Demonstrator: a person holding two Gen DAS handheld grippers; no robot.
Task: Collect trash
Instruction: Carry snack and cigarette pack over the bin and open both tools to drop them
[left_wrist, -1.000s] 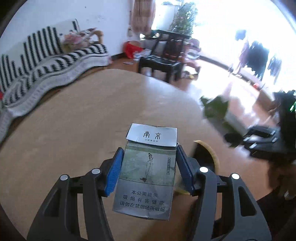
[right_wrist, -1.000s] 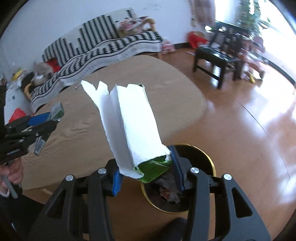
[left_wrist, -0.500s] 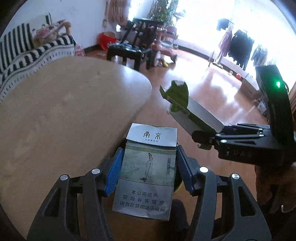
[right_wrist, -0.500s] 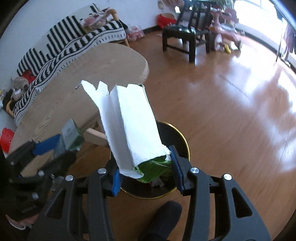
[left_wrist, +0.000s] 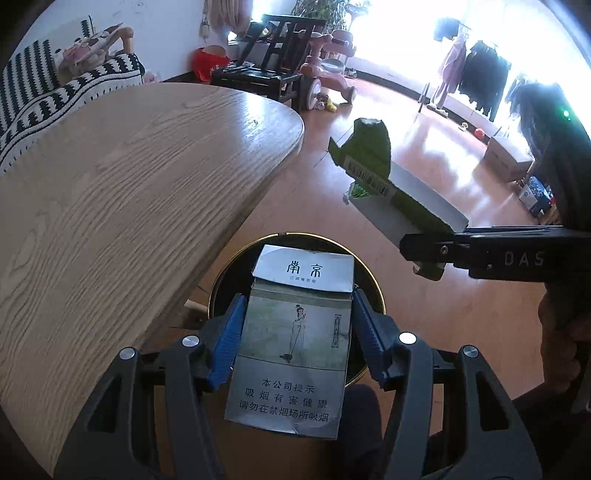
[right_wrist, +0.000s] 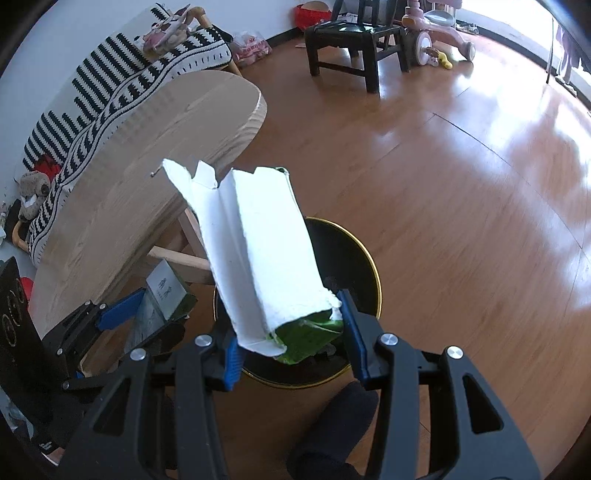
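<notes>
One cigarette pack (left_wrist: 295, 332), one torn carton (right_wrist: 258, 251), one bin (right_wrist: 354, 258), two grippers

Wood-grain surface (left_wrist: 122, 192) takes up the left side, striped sofa (right_wrist: 122, 85) right behind it with stuffed toys on top. Dark chair (right_wrist: 354, 40) and pink ride-on toy (left_wrist: 328, 70) sit farther off on the shiny wood floor (right_wrist: 461, 177).

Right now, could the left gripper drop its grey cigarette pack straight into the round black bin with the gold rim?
Probably yes. The left gripper holds the grey cigarette pack right above the open round black bin, and nothing lies between them. The wooden table edge sits off to one side.
</notes>
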